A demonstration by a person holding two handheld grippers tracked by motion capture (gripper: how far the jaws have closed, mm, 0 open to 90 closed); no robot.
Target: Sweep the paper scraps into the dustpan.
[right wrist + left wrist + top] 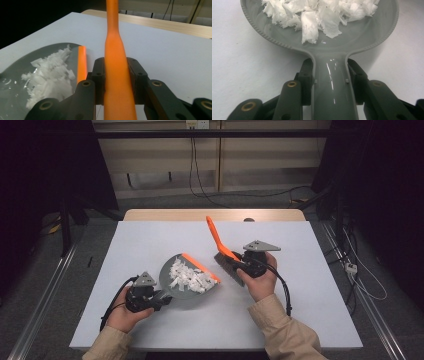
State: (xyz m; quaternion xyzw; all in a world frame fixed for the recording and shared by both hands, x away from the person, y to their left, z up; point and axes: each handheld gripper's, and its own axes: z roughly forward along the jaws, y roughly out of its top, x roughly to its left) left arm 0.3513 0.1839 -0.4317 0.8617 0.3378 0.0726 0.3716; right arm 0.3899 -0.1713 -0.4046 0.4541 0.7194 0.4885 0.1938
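White sheeting covers the table (310, 270), whose bare wooden far edge shows beyond it. Near the middle lies the grey dustpan (187, 287), its orange lip (200, 266) turned to the far right and its handle (334, 90) running back to the near left. That handle sits squarely between the jaws of the left gripper (159, 300), which are closed against both its sides. Just right of the pan's lip, the brush (227, 262) has its bristles down by the sheet and its orange handle (117, 75) slanting up toward the far side; the right gripper (241, 265) is clamped on the handle's lower part. Torn white paper scraps (187, 275) are heaped inside the pan.
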